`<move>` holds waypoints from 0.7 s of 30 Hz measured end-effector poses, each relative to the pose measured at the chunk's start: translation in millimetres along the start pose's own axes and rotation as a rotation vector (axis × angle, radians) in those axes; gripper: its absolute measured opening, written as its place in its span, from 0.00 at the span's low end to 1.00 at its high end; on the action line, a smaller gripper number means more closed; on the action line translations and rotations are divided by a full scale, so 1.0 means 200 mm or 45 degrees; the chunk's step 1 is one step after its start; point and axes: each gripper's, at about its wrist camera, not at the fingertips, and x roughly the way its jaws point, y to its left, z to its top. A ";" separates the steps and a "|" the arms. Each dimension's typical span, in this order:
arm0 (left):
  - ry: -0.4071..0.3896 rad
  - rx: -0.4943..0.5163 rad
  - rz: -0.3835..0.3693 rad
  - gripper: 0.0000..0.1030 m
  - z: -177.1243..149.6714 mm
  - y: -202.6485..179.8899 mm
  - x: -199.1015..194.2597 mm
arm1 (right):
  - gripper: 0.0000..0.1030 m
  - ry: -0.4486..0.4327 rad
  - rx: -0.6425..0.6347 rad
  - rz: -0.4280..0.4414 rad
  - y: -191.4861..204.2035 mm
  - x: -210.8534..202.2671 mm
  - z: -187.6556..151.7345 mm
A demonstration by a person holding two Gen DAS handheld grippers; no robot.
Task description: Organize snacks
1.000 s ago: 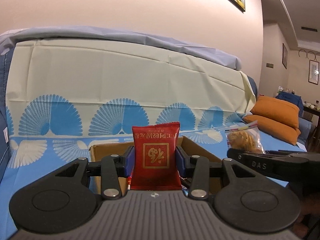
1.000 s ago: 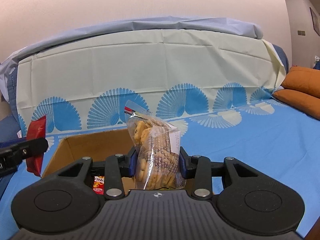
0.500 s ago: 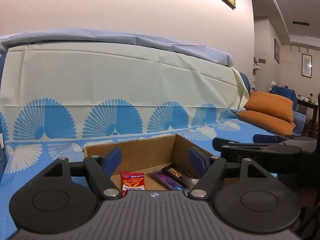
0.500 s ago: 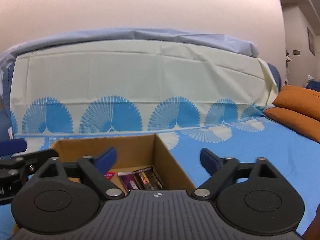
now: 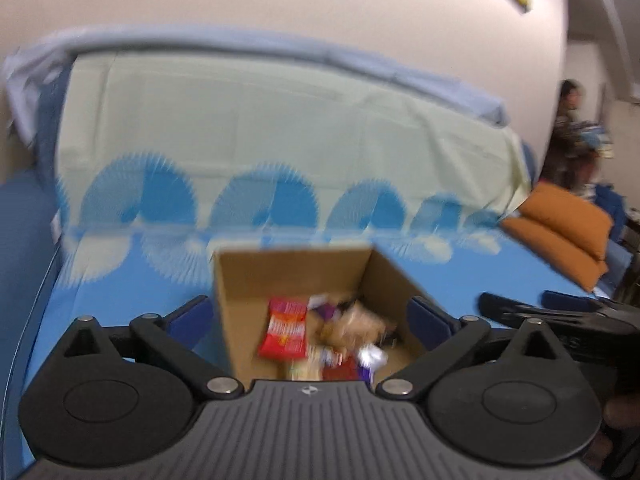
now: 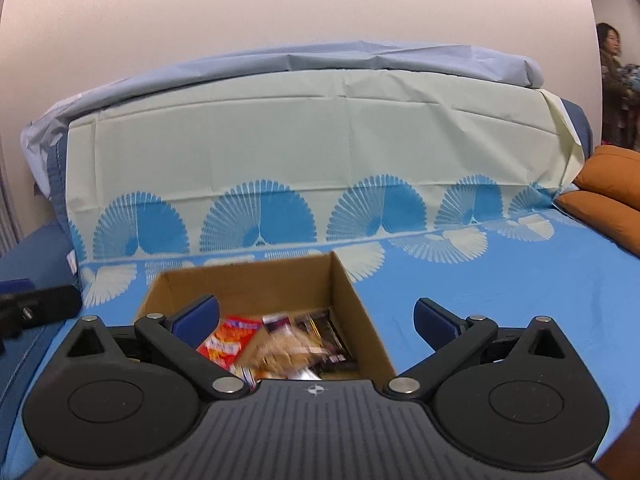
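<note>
An open cardboard box [image 5: 296, 272] [image 6: 256, 284] sits on the blue bed cover and holds several snack packets. Among them are a red packet [image 5: 285, 330] [image 6: 226, 340] and a clear bag of biscuits [image 5: 356, 326] [image 6: 280, 354], blurred in both views. My left gripper [image 5: 310, 314] is open and empty above the box, its fingers either side of the box walls. My right gripper [image 6: 316, 318] is open and empty above the box's near right part. The right gripper also shows at the left wrist view's right edge [image 5: 560, 316].
A sofa back draped in a pale cover with blue fan prints [image 6: 312, 168] rises behind the box. Orange cushions [image 5: 560, 236] [image 6: 604, 196] lie at the right. A person [image 6: 614, 80] stands at the far right. The left gripper's side [image 6: 36, 304] shows at the left edge.
A second ago each gripper was shut on a snack, the left on a red packet and the right on the biscuit bag. Both have opened and the snacks now lie in the box. Both views tilt down.
</note>
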 end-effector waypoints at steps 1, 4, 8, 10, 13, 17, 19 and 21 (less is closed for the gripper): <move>0.048 -0.017 0.037 1.00 -0.02 -0.01 0.00 | 0.99 0.006 -0.004 0.000 -0.02 -0.03 -0.02; 0.189 -0.082 0.149 1.00 -0.13 -0.04 0.02 | 0.99 0.035 0.010 0.008 -0.07 -0.08 -0.11; 0.278 -0.112 0.168 1.00 -0.32 -0.05 0.05 | 1.00 0.122 0.070 0.008 -0.07 -0.06 -0.20; 0.312 -0.095 0.168 1.00 -0.39 -0.05 0.08 | 1.00 0.143 0.043 0.034 -0.05 -0.05 -0.21; 0.329 -0.101 0.190 1.00 -0.41 -0.03 0.11 | 1.00 0.159 -0.015 0.019 -0.01 -0.03 -0.23; 0.310 -0.112 0.198 1.00 -0.39 0.00 0.13 | 0.99 0.193 -0.065 0.011 0.02 0.00 -0.25; 0.329 -0.134 0.187 1.00 -0.39 0.02 0.14 | 0.99 0.205 -0.099 0.004 0.04 0.02 -0.26; 0.340 -0.141 0.179 1.00 -0.39 0.01 0.15 | 0.99 0.215 -0.134 0.003 0.06 0.03 -0.27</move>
